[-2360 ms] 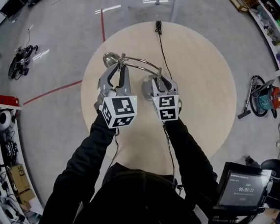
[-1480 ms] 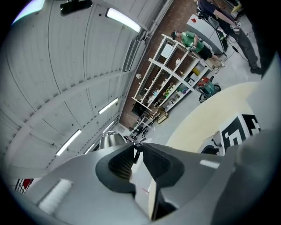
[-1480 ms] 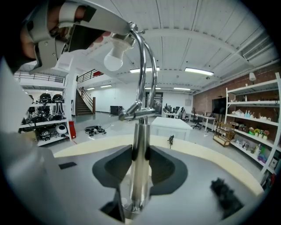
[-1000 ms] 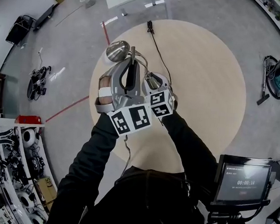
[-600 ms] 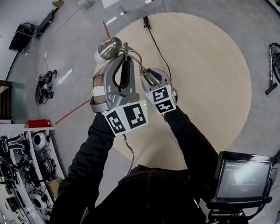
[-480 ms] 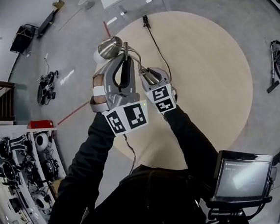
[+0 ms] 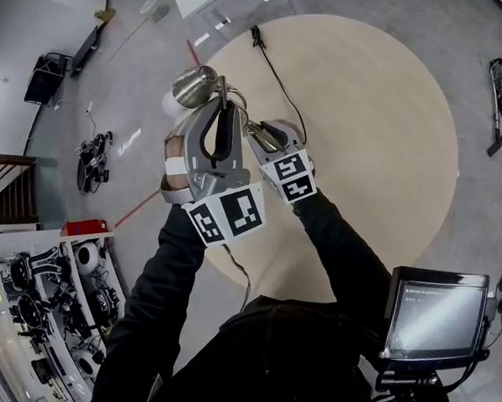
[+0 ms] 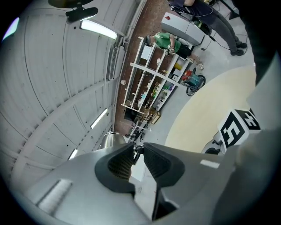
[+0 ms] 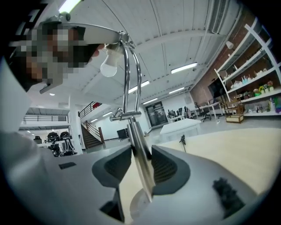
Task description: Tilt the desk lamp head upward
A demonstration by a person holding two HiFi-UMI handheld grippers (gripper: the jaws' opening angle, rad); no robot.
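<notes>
The round table carries the desk lamp at its left edge, and the lamp is what has changed. A couple of seconds ago its curved arm lay low and nearly level across the tabletop, with the lamp head hanging near the surface. Now the arm has swung up and the lamp head sits higher, out past the table's rim.

The right claw has kept its place low on the upright pole, with both pads pressed to the chrome just above the base — it acts as the anchor. The left claw has risen with the arm. Its jaws stand nearly together on the thin neck just behind the head.

From below, the bulb shows under the shade, so the head seems well raised. I judge the tilt largely done, leaving perhaps a small correction before letting go.
</notes>
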